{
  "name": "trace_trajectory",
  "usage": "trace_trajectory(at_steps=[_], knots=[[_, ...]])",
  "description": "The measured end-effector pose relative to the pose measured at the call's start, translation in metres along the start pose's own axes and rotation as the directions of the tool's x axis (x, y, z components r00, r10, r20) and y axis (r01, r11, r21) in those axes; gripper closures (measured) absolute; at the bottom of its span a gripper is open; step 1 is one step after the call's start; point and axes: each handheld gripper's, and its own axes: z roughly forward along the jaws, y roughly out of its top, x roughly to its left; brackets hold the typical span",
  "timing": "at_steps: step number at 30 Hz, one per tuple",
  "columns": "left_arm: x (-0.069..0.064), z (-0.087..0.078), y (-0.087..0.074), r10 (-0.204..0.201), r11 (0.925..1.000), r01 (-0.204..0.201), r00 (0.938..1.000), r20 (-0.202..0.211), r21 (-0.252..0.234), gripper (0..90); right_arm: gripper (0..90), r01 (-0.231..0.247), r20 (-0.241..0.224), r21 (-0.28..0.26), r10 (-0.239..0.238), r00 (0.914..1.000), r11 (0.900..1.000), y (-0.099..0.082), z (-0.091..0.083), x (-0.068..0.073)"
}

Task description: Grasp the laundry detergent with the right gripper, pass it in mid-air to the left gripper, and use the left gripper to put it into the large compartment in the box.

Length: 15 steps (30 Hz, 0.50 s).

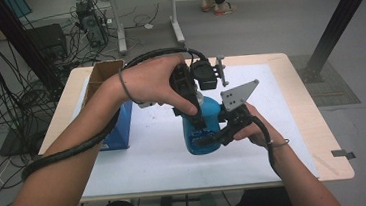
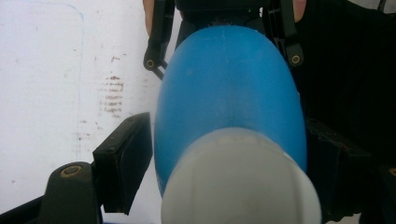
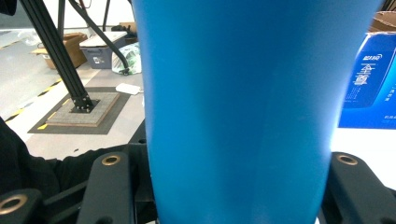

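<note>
Blue bottle (image 1: 208, 126) (upright) in right gripper (image 1: 209, 140)

Blue box (image 1: 119, 126) blocks table's left side; white mat (image 1: 283, 119) right of bottle (image 1: 200, 126) open

Blue box (image 1: 119, 128) on white mat (image 1: 146, 161), open cardboard box (image 1: 102, 75) just behind; cables on floor (image 1: 15, 105).

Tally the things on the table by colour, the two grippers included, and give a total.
Blue: 2, the bottle and the box
White: 1, the mat
Brown: 1, the cardboard box
Black: 2, the left gripper and the right gripper
Total: 6
</note>
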Motion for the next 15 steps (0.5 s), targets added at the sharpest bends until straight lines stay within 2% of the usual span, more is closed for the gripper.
trace_trajectory(at_steps=[15], knots=[[0.0005,-0.0017,0.0003,-0.008,0.9998,0.008,0.9999,0.014,-0.016,32.8,43.2,0.002,0.004,-0.004,-0.002,1.0000,1.0000,0.0001,-0.0009,-0.0002]])
